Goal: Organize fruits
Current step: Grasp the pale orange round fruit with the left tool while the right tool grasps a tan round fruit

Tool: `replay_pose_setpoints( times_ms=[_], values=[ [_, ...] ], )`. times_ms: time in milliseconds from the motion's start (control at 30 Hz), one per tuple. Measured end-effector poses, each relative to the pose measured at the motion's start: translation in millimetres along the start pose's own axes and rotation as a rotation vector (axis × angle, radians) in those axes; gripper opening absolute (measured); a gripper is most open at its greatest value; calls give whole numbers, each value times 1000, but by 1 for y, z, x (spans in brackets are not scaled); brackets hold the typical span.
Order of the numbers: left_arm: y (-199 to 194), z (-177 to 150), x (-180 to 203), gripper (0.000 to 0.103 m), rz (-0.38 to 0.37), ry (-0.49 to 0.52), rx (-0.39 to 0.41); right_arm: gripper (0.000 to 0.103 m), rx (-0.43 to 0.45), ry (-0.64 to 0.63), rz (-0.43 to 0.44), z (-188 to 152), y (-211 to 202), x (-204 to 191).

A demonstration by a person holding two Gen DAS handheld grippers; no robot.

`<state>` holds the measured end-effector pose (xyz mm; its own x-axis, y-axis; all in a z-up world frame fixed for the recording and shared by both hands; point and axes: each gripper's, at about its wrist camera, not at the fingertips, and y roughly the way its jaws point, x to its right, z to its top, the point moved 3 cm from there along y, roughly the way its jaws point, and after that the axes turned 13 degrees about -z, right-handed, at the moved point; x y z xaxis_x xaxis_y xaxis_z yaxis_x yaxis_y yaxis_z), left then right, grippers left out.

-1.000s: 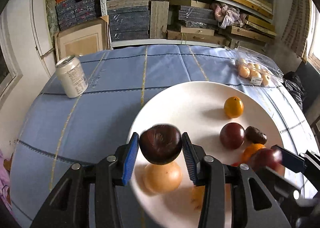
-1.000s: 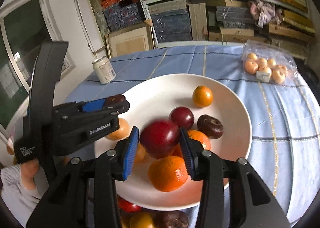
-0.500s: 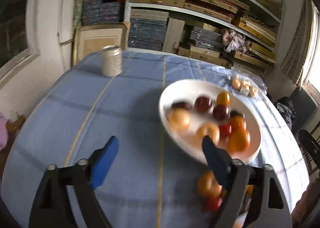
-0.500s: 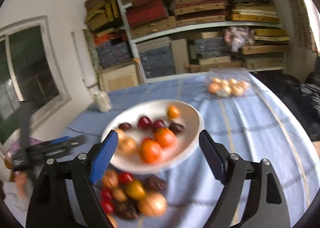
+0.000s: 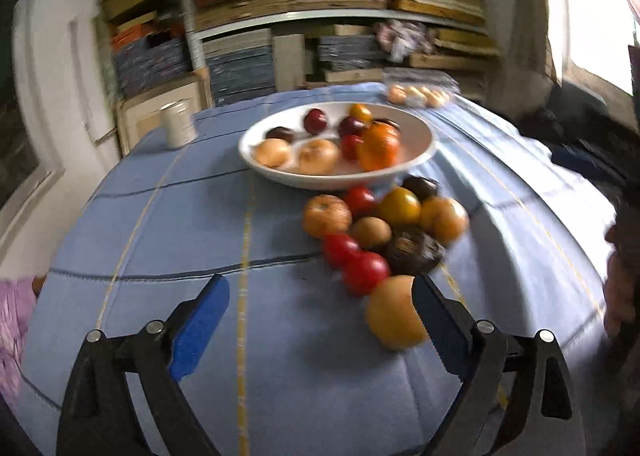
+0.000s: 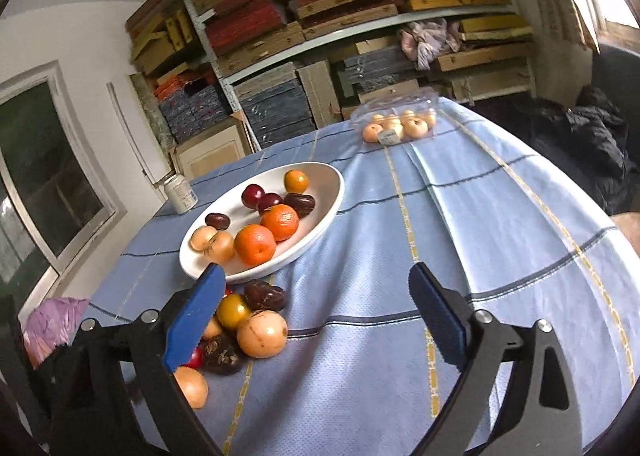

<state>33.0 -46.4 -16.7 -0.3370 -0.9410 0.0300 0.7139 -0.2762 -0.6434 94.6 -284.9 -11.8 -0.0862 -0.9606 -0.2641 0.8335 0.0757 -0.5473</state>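
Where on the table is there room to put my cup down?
Bare blue tablecloth lies between the white bowl and the table's right edge, below the egg pack. More lies in front of the can, left of the bowl. It is crowded at the loose fruit pile right in front of the bowl.

— What is sitting on the blue cloth (image 5: 160, 216)?
— A white bowl (image 5: 420, 136) is holding fruit. More fruit is lying in a pile (image 5: 384, 232) just in front of it.
— And the left gripper (image 5: 320, 320)?
— It is hanging wide apart, holding nothing.
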Motion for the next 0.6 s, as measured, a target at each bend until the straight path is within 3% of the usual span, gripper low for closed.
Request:
replay_pose_setpoints(
  times_ms=[267,600],
  values=[
    [22,-2,-1,93,-100,-34,-82,92,-15,3,3,-1,4,0],
    [36,-6,1,89,-133,-36,-142,93,-21,3,4,-2,3,-1]
  ],
)
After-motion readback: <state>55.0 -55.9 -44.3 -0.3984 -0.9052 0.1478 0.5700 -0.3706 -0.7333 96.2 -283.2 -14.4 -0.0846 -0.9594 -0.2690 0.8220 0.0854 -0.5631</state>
